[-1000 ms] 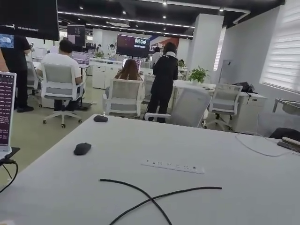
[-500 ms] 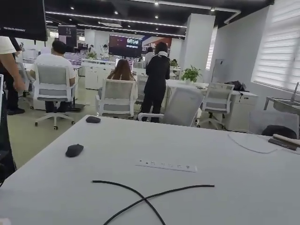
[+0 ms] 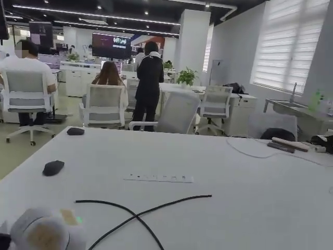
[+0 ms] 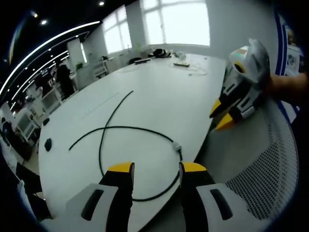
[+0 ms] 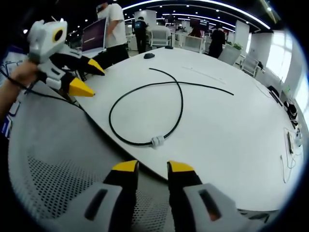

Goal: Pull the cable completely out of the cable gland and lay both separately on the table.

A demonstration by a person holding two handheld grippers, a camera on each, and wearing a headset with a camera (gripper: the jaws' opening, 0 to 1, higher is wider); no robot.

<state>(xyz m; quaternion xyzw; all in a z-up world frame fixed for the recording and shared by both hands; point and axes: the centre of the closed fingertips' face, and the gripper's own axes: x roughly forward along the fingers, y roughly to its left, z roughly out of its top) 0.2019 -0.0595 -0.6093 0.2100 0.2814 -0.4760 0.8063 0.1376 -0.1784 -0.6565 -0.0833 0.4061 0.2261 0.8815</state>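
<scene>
A: Jaws?
B: My left gripper (image 4: 157, 169) and right gripper (image 5: 153, 166) are both part-open, gripping nothing, hovering off the table edge. The small pale ring-shaped cable gland (image 5: 157, 141) sits threaded on the looped black rubber cable (image 5: 179, 104) on the white table (image 5: 231, 125).
A: Step?
B: Approach, I'd say. Next, one pinches the gland and the other the cable beside it.

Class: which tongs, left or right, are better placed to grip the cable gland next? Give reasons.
Probably right: the cable gland lies dead ahead between the open right tongs; for the left tongs it sits off-centre.
</scene>
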